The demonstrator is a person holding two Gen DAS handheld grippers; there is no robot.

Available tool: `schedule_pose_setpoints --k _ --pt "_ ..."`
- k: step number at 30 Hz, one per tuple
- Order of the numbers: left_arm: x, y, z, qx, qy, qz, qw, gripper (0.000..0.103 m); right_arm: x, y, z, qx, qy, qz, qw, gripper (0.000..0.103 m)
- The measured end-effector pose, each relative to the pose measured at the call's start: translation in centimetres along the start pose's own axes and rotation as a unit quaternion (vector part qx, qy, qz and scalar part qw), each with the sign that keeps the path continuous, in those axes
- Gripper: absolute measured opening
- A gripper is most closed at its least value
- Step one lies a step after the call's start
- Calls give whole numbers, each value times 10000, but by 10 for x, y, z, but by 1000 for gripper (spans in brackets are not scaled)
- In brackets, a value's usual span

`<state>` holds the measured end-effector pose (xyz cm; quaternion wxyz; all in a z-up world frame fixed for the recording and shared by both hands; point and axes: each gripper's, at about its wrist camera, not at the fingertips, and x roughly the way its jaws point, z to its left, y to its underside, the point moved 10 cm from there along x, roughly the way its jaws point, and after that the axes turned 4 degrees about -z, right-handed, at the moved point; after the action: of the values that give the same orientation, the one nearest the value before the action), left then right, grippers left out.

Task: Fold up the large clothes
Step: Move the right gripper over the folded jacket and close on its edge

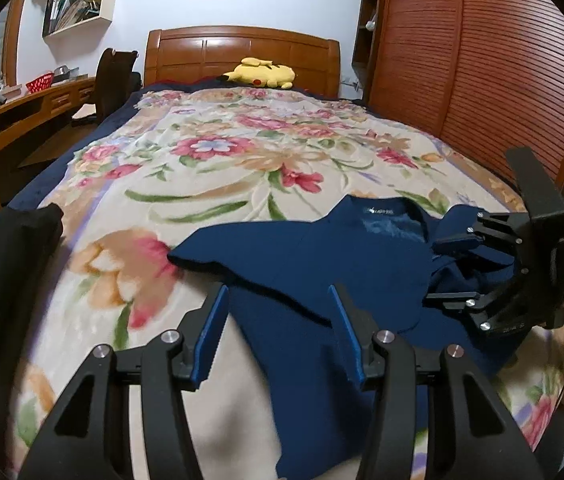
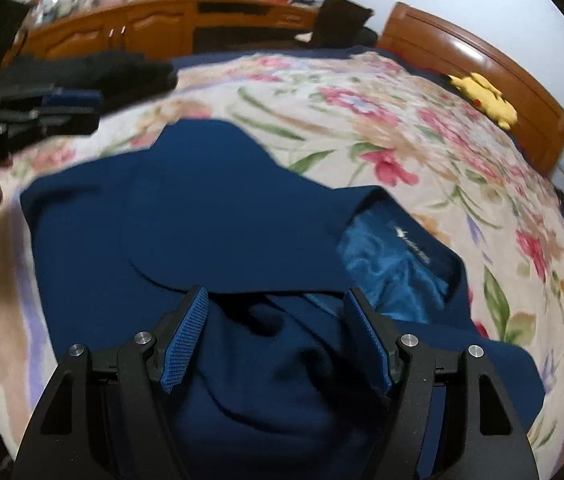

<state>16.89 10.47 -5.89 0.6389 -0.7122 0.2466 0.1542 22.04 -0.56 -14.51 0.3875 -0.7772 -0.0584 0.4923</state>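
A large navy blue T-shirt [image 1: 302, 264] lies on the floral bedspread [image 1: 210, 152], collar toward the headboard, one sleeve spread to the left. My left gripper [image 1: 280, 294] is open, its jaws wide apart just above the shirt's left side. My right gripper [image 1: 448, 268] shows at the right, open over the bunched right shoulder. In the right wrist view the shirt [image 2: 202, 220] fills the middle, and my right gripper [image 2: 276, 300] is open above rumpled fabric beside the collar [image 2: 398, 260]. The left gripper [image 2: 66, 110] shows at the far left, above the bedspread [image 2: 362, 120].
A yellow plush toy [image 1: 260, 72] lies by the wooden headboard [image 1: 242, 52]. A black garment [image 1: 6, 264] sits at the bed's left edge. A wooden desk [image 1: 22, 112] and chair [image 1: 112, 80] stand left; a slatted wardrobe [image 1: 474, 72] stands right.
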Motion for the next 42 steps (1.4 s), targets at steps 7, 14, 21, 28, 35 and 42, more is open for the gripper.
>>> schedule_pose_setpoints --k 7,14,21,28,35,42 --pt "1 4 0 -52 102 34 9999 50 28 -16 -2 -608 139 260 9977 0" --pt "1 5 -3 -17 173 36 9998 50 32 -67 -31 -367 166 -215 9990 0" --pt "-1 5 -3 126 44 21 9999 50 22 -80 -18 -28 -276 -396 9988 7" --pt "-4 4 1 81 32 1 10000 50 19 -43 43 -174 -963 78 9952 54" --pt "-5 5 1 75 42 1 10000 50 34 -14 58 -418 -1006 641 9920 48" --pt "-6 7 1 71 33 14 10000 50 38 -20 57 -735 -846 619 9918 0"
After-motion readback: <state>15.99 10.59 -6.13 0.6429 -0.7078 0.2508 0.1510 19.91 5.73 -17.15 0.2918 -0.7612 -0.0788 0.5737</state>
